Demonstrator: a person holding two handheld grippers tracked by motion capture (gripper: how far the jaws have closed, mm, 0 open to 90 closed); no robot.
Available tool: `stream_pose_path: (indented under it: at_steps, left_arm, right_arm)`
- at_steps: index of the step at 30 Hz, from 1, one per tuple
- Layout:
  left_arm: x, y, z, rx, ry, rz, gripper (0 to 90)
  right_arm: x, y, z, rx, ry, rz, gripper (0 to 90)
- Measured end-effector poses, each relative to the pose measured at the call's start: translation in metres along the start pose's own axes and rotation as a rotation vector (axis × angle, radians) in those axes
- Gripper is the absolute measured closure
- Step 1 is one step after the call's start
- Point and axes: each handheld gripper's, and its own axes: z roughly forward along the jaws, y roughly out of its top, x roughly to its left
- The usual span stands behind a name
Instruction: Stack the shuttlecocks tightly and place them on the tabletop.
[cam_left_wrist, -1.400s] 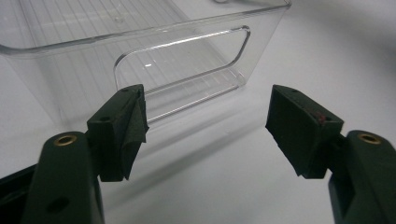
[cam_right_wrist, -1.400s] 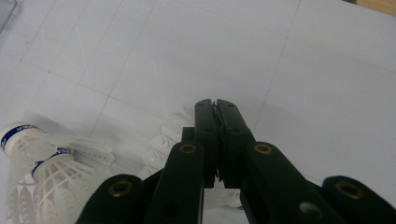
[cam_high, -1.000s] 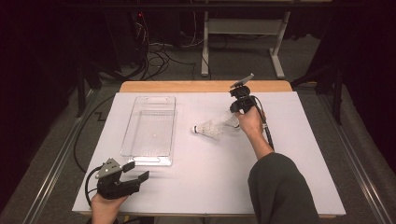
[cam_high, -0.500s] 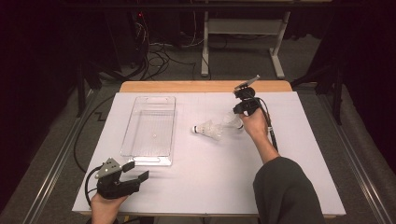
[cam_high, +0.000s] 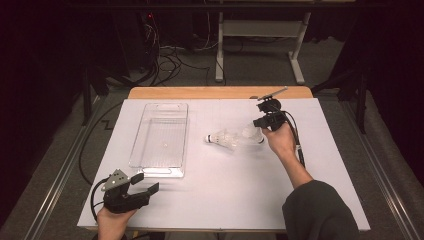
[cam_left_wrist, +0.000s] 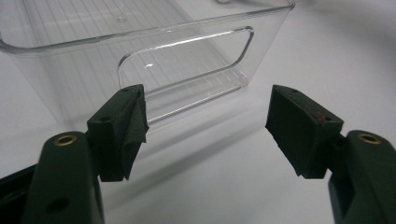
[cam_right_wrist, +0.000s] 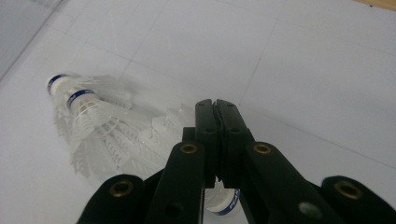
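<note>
Several white feather shuttlecocks (cam_high: 227, 138) lie nested on their sides in the middle of the white table; in the right gripper view their blue-banded corks (cam_right_wrist: 77, 95) point to the upper left. My right gripper (cam_high: 257, 123) hovers at the right end of the pile, jaws shut (cam_right_wrist: 215, 104) with nothing seen between them. Another shuttlecock's blue-banded cork (cam_right_wrist: 225, 203) lies under it. My left gripper (cam_high: 147, 182) rests at the front left, open and empty (cam_left_wrist: 208, 109). It faces the near end wall of the clear tray (cam_left_wrist: 187, 51).
The clear plastic tray (cam_high: 161, 107) stands left of centre, lengthwise away from me, with nothing in it. A wooden strip (cam_high: 200, 92) edges the table's far side. Cables and table legs lie on the floor beyond.
My right gripper has shifted to the right and a little nearer, still shut, and the forearm has swung right with it. The shuttlecocks and the left gripper have stayed put.
</note>
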Motion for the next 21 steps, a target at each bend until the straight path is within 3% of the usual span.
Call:
stream_pose_path:
  at_steps: [11, 21]
  left_arm:
    - [-0.001, 0.0, 0.002, 0.005, 0.003, 0.001, 30.0]
    - [-0.002, 0.0, 0.002, 0.007, 0.003, 0.001, 30.0]
  right_arm:
    - [0.008, -0.017, -0.013, -0.035, 0.048, -0.031, 89.3]
    - [0.018, -0.036, -0.012, -0.044, 0.1, -0.053, 89.2]
